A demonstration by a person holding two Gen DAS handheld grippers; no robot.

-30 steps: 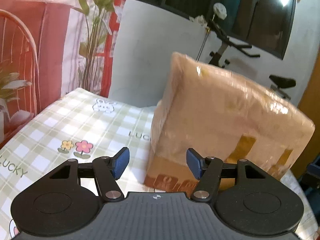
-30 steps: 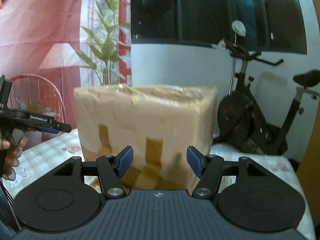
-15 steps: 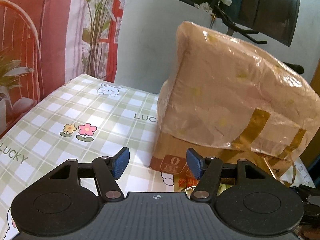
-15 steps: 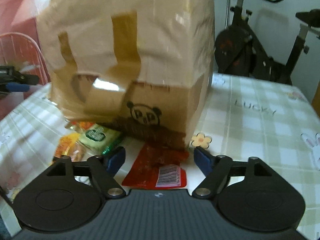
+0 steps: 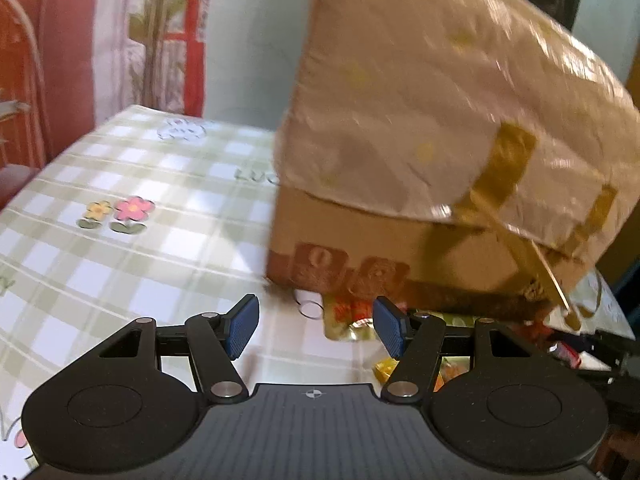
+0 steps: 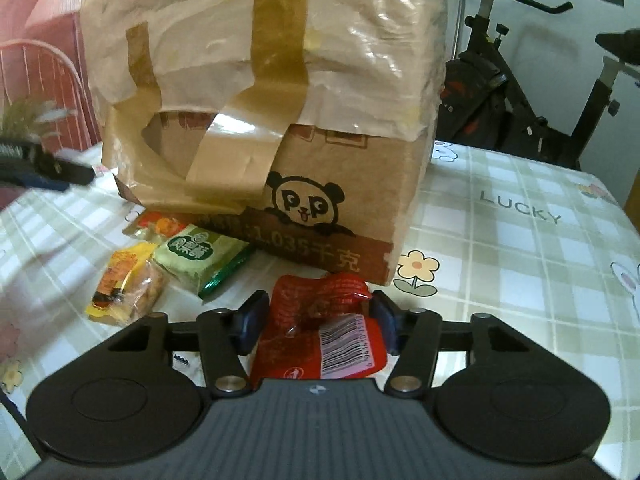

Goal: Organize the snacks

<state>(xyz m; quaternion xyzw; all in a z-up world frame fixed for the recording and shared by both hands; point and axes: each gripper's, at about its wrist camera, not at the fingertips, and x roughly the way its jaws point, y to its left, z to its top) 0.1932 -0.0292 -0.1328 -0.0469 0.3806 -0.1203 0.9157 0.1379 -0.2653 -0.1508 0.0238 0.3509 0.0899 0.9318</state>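
Cardboard box (image 6: 280,120) on table (image 6: 520,260), snack packets (image 6: 200,256) before it at left, bike (image 6: 520,100) seemingly behind table

Exercise bike (image 6: 532,92) by white wall (image 5: 248,40), red-patterned curtain (image 5: 72,40) alongside.

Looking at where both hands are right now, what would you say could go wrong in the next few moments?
1. The right gripper has just been closing on the crinkled red foil snack packet; the fingers pinch its edges, so it may buckle or slip out.
2. That packet lies against the tall taped cardboard box; lifting it could nudge the box.
3. The left gripper hangs open near the gold-wrapped snack under the box's edge, where space looks tight.
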